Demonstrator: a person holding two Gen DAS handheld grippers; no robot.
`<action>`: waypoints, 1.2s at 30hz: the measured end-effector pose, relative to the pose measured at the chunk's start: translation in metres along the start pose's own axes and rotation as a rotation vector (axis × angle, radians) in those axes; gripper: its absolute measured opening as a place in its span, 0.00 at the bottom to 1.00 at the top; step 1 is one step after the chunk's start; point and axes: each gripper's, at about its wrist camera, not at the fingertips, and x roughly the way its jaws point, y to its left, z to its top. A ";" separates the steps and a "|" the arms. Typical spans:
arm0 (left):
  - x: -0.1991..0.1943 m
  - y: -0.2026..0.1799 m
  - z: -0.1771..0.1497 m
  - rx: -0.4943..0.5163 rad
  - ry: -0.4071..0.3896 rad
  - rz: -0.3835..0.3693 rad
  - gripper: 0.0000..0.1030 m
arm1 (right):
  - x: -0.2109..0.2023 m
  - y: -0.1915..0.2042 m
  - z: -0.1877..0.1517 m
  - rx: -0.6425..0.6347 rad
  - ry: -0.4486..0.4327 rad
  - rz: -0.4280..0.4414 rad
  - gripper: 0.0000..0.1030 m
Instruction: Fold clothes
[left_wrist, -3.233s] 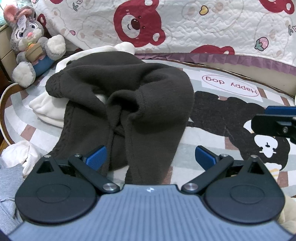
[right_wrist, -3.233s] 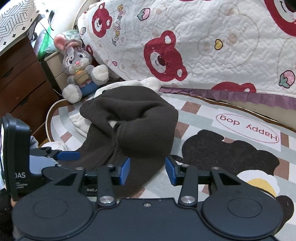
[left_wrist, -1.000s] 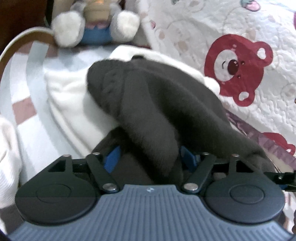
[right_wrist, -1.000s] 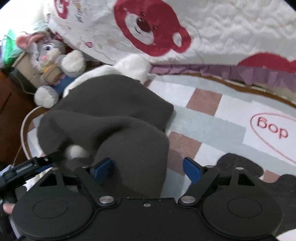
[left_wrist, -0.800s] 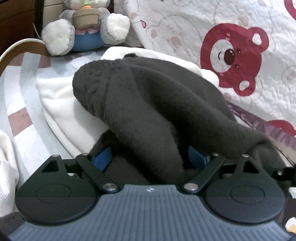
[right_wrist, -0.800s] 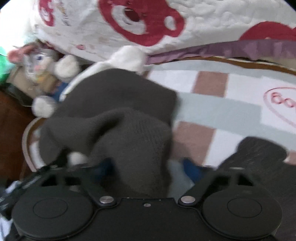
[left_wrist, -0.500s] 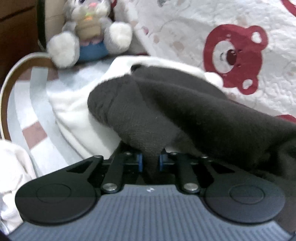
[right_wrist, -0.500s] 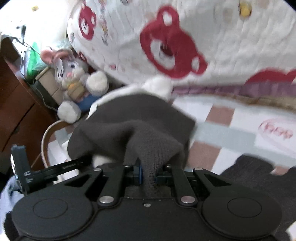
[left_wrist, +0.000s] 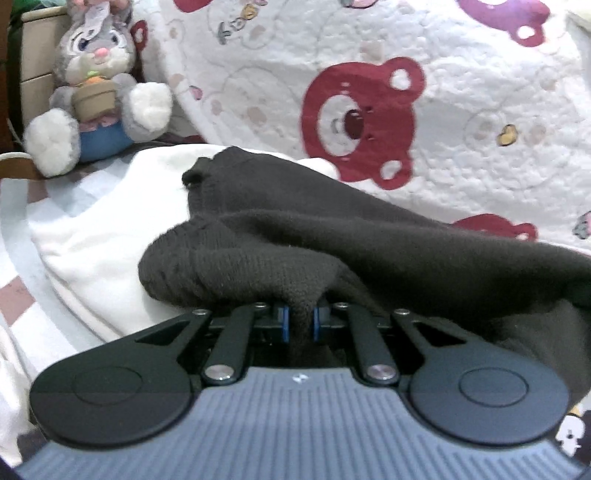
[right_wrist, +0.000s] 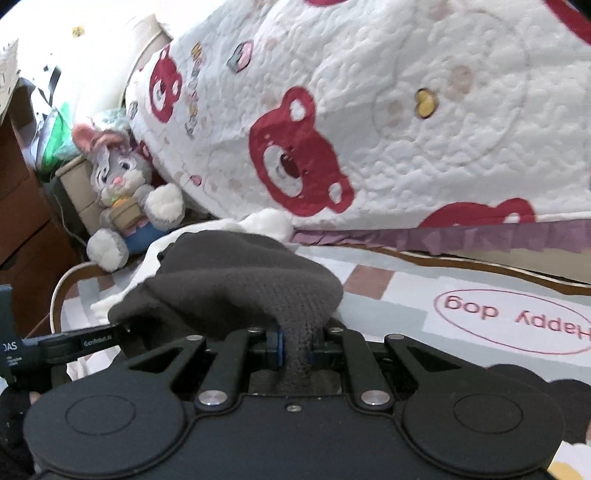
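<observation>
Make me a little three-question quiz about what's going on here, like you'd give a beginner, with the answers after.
1. True or false: both grippers are shut on the dark knit garment.
2. What lies under the garment? A) a white garment B) a blue towel C) a newspaper
3. Which toy sits at the rug's far left corner?

Key
1. True. The left gripper and the right gripper each pinch a fold of the dark knit between blue pads.
2. A, the white garment spreads beneath and beside it.
3. The plush rabbit, beside the bear-print quilt.
</observation>
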 end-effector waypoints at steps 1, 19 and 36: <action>-0.004 -0.005 0.000 0.010 -0.010 -0.019 0.09 | -0.005 -0.003 -0.001 0.003 -0.010 -0.006 0.13; -0.002 -0.147 -0.071 0.100 0.260 -0.347 0.09 | -0.146 -0.140 -0.135 0.210 0.227 -0.550 0.19; 0.000 -0.108 -0.061 -0.026 0.192 -0.363 0.10 | -0.093 -0.052 -0.058 0.048 0.325 -0.048 0.28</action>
